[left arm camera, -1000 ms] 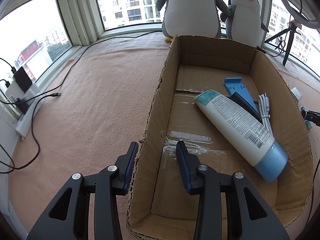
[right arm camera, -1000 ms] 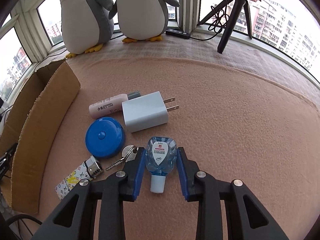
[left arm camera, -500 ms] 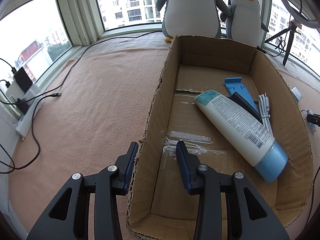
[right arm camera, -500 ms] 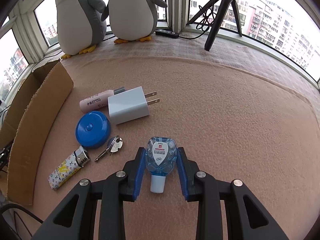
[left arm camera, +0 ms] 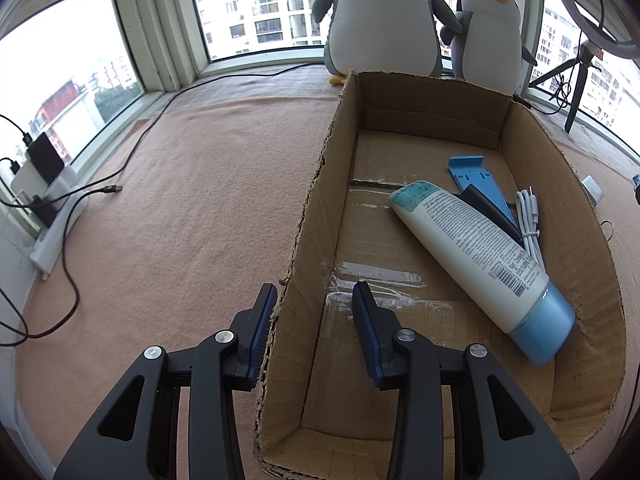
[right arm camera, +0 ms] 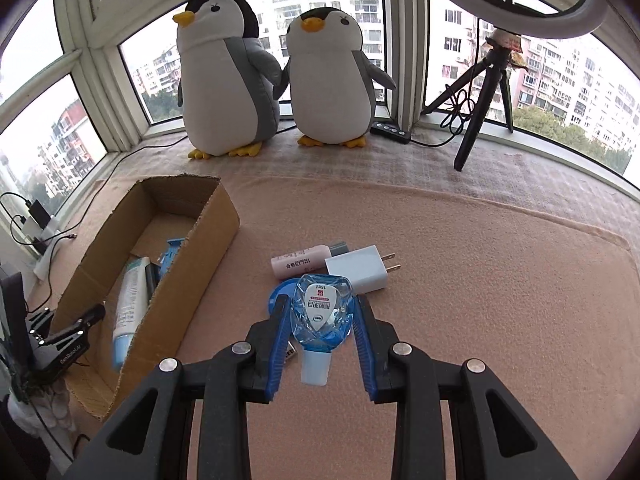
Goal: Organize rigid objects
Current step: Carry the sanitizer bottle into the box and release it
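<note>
Right tool (right arm camera: 322,322) pinching a small clear-blue bottle (right arm camera: 322,314), white cap (right arm camera: 314,368) pointing back toward the camera, held above the pink blanket (right arm camera: 460,280). Beyond it on the blanket: a white charger plug (right arm camera: 358,269), a pink tube (right arm camera: 299,261) touching the plug, and a blue round case (right arm camera: 280,296) partly hidden behind the bottle. Left tool (left arm camera: 314,312) spread, straddling the left wall of the cardboard box (left arm camera: 312,216), one finger outside, one inside. Inside the box: a white lotion tube (left arm camera: 472,252) with a light-blue cap, lying over a blue stand (left arm camera: 470,172), beside a white cable (left arm camera: 530,220). Behind the box, two plush penguins (right arm camera: 228,80) at the window.
</note>
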Action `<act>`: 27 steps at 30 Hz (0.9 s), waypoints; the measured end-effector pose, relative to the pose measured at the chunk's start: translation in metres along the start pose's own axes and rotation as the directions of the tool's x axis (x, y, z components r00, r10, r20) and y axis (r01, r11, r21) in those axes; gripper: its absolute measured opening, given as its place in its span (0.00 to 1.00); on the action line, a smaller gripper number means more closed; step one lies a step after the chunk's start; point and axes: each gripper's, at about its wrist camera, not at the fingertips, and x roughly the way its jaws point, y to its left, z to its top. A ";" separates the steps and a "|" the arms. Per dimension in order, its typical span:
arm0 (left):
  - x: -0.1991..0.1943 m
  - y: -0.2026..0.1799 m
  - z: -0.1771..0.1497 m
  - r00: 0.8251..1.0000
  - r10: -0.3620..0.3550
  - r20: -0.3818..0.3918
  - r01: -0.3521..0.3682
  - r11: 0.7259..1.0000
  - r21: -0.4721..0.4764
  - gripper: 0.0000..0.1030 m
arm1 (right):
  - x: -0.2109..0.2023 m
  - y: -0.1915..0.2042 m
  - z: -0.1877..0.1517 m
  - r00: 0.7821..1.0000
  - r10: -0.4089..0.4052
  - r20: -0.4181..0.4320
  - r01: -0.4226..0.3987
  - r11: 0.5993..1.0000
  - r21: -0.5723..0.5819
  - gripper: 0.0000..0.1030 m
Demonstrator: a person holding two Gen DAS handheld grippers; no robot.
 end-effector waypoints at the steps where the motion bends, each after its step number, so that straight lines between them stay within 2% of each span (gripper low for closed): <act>1: 0.000 0.000 0.000 1.000 -0.001 0.000 0.001 1.000 0.000 0.36 | -0.002 0.007 0.004 1.000 0.015 0.006 -0.015 1.000 -0.005 0.27; 9: 0.000 -0.002 0.001 1.000 -0.002 0.000 0.002 1.000 -0.006 0.36 | 0.002 0.070 0.028 0.993 0.114 0.031 -0.111 0.991 -0.073 0.27; 17: 0.000 -0.003 0.001 1.000 -0.007 0.001 0.007 1.000 -0.013 0.36 | 0.029 0.125 0.035 0.990 0.142 0.000 -0.140 0.977 -0.159 0.27; 27: 0.001 -0.003 0.000 1.000 -0.010 0.003 0.010 1.000 -0.017 0.36 | 0.061 0.137 0.028 0.988 0.140 -0.065 -0.150 0.974 -0.168 0.27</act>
